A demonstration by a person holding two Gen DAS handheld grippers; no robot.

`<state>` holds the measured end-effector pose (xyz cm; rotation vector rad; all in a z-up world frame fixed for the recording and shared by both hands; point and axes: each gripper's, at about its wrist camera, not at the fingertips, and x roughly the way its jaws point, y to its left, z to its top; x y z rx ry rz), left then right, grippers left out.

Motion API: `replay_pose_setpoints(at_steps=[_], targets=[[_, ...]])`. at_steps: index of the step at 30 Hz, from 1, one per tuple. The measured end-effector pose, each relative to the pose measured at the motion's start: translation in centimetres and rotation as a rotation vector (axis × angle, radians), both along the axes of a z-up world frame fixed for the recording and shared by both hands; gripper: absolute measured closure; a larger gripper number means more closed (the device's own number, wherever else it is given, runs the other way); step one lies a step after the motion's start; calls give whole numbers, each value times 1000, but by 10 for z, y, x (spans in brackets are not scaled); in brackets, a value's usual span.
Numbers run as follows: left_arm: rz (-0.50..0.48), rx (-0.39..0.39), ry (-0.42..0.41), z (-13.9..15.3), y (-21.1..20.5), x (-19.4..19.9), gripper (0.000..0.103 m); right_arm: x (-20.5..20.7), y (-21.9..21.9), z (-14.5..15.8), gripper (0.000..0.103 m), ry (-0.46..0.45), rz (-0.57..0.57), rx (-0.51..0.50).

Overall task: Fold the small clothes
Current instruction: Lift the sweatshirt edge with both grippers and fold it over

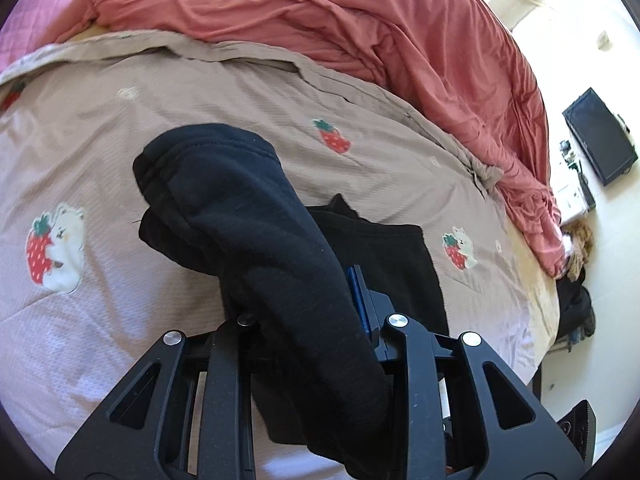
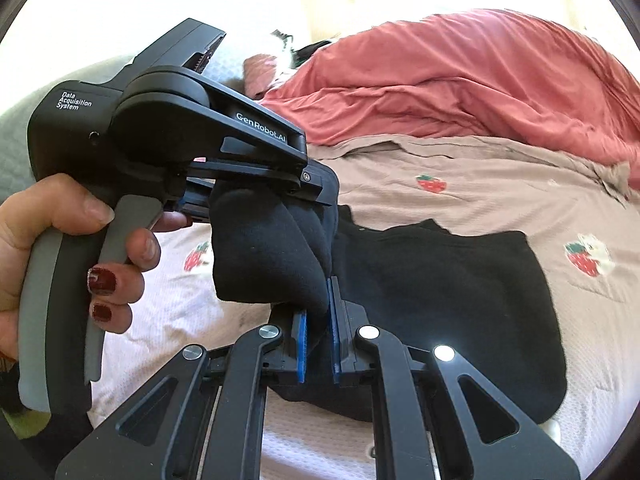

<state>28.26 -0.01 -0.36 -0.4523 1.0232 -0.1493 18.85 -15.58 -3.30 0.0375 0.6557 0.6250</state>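
Both grippers are gripping the same black garment, which is hanging bunched in the air above the bed. The right gripper is pinching a lower fold of it between its blue-padded fingers, clenched tight on the cloth. The left gripper, seen from the side in the right wrist view, is clamping the upper part of the bundle, and a hand with dark red nails is squeezing its grey trigger. In the left wrist view the cloth is draping thickly over the left gripper, hiding one finger and leaving only a blue pad showing on the right. A second black garment is lying flat on the bed just beyond, on a beige bedspread printed with strawberries and bears. A rumpled coral-red duvet is lying across the far side of the bed. At the right edge of the left wrist view, a dark flat screen is showing beyond the bed.
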Motion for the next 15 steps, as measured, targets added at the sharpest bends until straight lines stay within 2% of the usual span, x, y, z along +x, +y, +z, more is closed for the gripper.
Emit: replay_pose_setpoints(at_steps=[7,15], targets=[[-47,50,12,10,-48,20,83,4,-42,7,95,36,-79,74],[-126,96,44,2,-105,33,83,6,-81,1,95,111,-163,107]])
